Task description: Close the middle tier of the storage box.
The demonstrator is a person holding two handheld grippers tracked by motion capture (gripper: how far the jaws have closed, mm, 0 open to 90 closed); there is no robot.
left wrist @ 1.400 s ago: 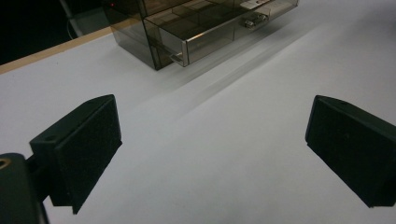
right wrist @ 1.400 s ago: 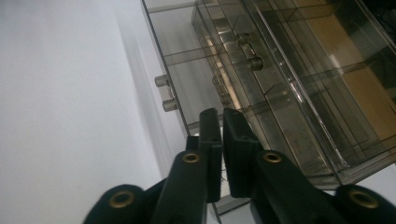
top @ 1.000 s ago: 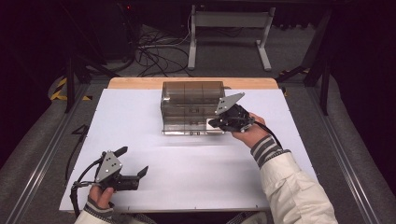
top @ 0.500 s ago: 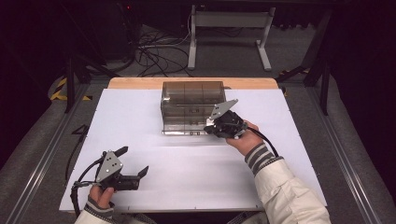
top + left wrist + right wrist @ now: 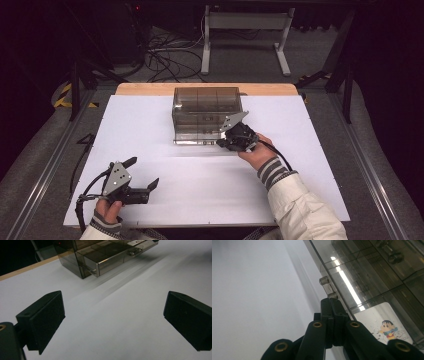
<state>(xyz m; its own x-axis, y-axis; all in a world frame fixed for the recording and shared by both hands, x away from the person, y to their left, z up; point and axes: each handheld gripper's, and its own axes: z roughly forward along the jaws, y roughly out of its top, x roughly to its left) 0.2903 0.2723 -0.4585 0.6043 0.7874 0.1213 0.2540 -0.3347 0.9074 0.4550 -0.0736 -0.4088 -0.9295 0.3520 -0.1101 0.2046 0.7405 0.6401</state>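
A smoky see-through drawer cabinet stands at the far middle of the white table. My right gripper is low at the cabinet's front right, pointing at the bottom drawer. In the right gripper view its jaws are shut with nothing between them, their tips right at the small clear drawer handle; whether they touch it I cannot tell. A cartoon sticker lies inside that drawer. My left gripper rests near the front left, open and empty, facing the cabinet across bare table.
A wooden strip edges the table's far side. Beyond it, cables lie on the floor beside a metal stand. Metal rails run along both sides of the table.
My right gripper has sunk and slid a little left along the cabinet's front, down to the bottom drawer. The left gripper has stayed put.
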